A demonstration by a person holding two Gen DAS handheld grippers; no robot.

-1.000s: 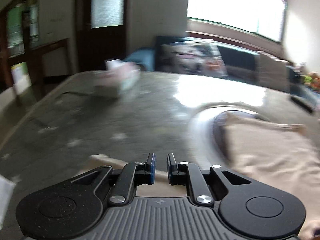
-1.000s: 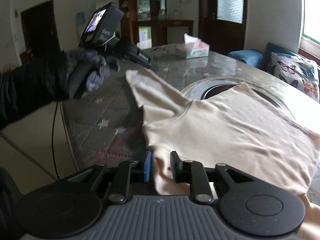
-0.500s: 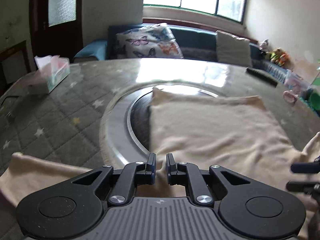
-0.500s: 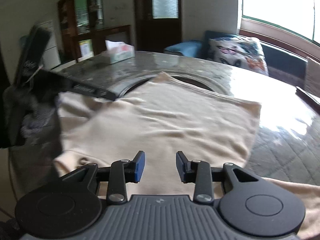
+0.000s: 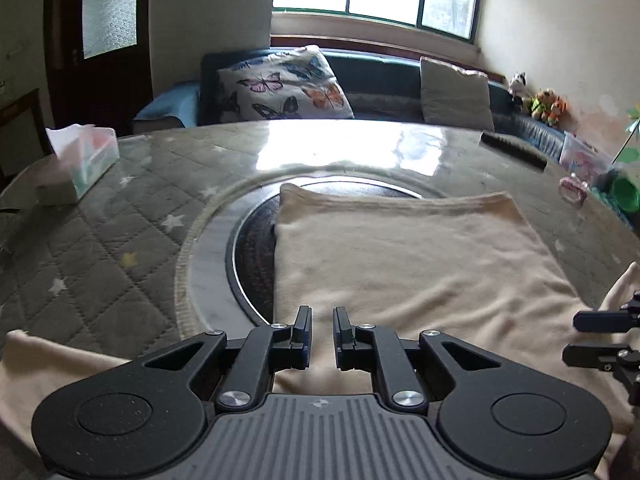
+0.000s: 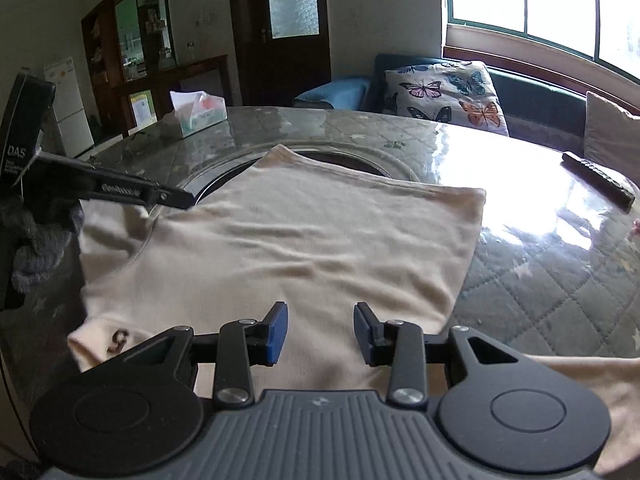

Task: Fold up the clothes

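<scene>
A cream shirt lay flat on the worktop, sleeves at nine and three o'clock, unfolded. Left claw narrowly parted, right claw spread; both empty

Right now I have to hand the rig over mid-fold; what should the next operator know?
Left hand-held gripper: open a narrow gap, empty, low over the shirt's near edge.
Right hand-held gripper: open wide, empty, also over the near edge.
Shirt: beige, spread flat across the table, partly over its dark round inset, both sleeves out to the sides.
Done: shirt laid out.
Left: no fold visible yet; sleeves and body remain.
Tissue box and remote sit beyond the shirt.
</scene>
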